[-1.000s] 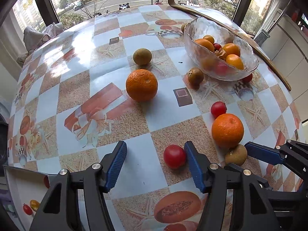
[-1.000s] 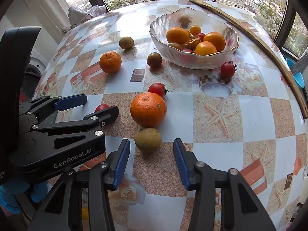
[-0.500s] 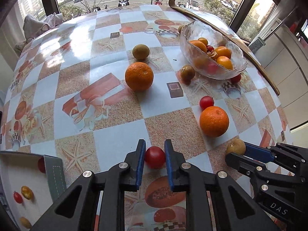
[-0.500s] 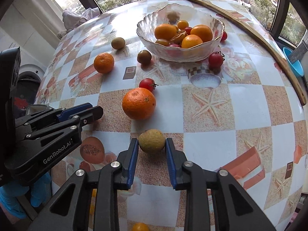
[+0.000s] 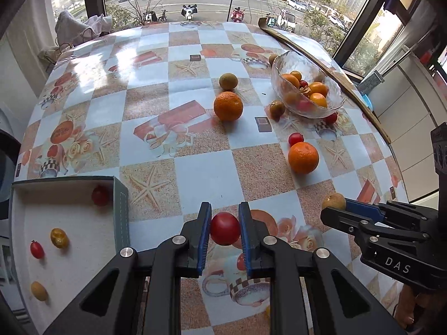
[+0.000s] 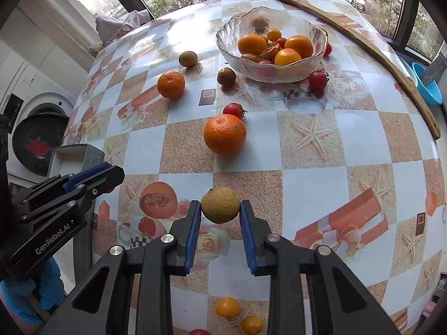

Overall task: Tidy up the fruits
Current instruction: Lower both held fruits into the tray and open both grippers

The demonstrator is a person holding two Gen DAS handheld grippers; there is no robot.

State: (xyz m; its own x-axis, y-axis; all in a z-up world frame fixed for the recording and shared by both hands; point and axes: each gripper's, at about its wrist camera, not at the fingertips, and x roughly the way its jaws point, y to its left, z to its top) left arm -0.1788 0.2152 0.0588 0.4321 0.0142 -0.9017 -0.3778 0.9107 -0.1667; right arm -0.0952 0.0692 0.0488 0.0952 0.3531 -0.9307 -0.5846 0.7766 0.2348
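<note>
My left gripper (image 5: pixel 225 230) is shut on a red tomato (image 5: pixel 225 228) and holds it above the table near the front edge. My right gripper (image 6: pixel 220 212) is shut on a yellow-green round fruit (image 6: pixel 220 205), also lifted; it shows in the left wrist view (image 5: pixel 333 201) too. A glass bowl (image 6: pixel 317 53) at the back holds oranges and small fruits. Two oranges (image 6: pixel 225 134) (image 6: pixel 171 84), small tomatoes (image 6: pixel 233 109) (image 6: pixel 317 79) and a brownish fruit (image 6: pixel 226 76) lie loose on the checked tablecloth.
A white tray with a grey rim (image 5: pixel 120 209) sits at the front left and holds several small tomatoes (image 5: pixel 100 195). A green fruit (image 5: pixel 228 81) lies behind the far orange. A wooden strip (image 6: pixel 363 44) runs along the table's right edge. Small yellow tomatoes (image 6: pixel 227 307) lie near the front edge.
Both grippers have risen and pulled back toward the front edge with their fruits. The white tray has come further into the left wrist view.
</note>
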